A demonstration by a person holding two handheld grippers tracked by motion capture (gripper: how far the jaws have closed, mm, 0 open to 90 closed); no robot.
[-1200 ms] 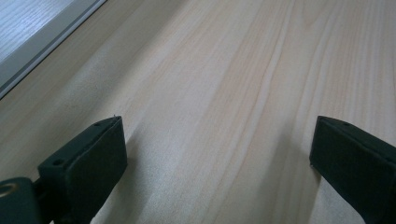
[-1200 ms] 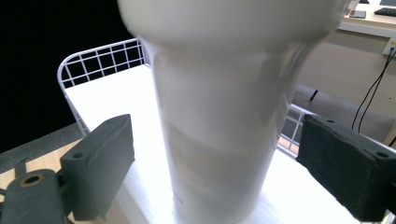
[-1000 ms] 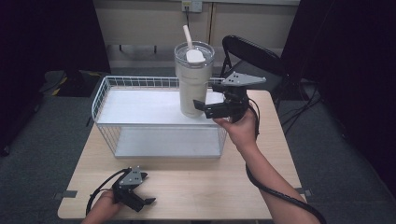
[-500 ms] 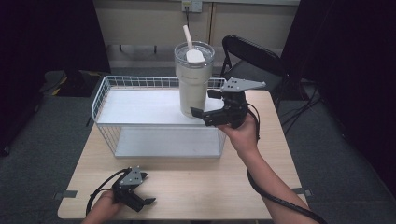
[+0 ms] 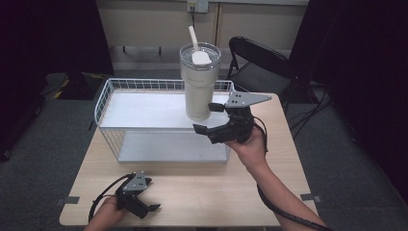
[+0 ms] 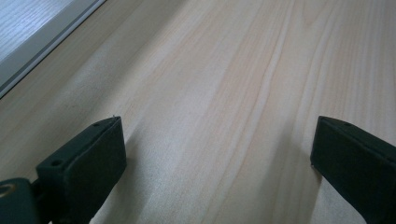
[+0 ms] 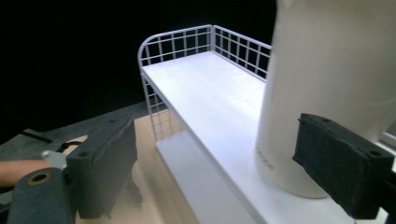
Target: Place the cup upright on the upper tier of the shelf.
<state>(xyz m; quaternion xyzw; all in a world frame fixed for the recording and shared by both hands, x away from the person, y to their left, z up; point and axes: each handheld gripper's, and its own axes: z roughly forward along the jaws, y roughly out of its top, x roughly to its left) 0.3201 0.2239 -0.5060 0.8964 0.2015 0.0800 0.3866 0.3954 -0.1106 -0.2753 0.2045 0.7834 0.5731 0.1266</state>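
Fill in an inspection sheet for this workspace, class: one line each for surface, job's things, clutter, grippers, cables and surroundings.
Surface: light wooden table, bare at the front.
Job's things: cream tumbler with lid and straw, upright on the top shelf of the white wire rack.
Clutter: nothing seen.
Grippers: right gripper open, just short of the tumbler's base; left gripper open, low at the table's front edge.
Cables: a black cable trails from each gripper.
Surroundings: black folding chair behind the table, grey carpet, dark curtains.
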